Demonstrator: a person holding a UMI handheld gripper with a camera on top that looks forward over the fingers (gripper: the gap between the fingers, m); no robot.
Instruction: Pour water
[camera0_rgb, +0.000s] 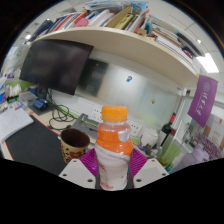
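— What's the tool doing?

— It's clamped on a bottle with an orange cap and orange label; both pink pads press its sides, holding it upright.

— Any room around it?

— A brown cup stands just beside the bottle, near the desk edge. Beyond them, cables clutter the desk.

— And the room?

— A dark screen hangs on the wall, under a shelf loaded with books.

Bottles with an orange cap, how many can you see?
1. The bottle stands between the hand-held gripper fingers, right of the patterned cup. Others may hide in the desk clutter.
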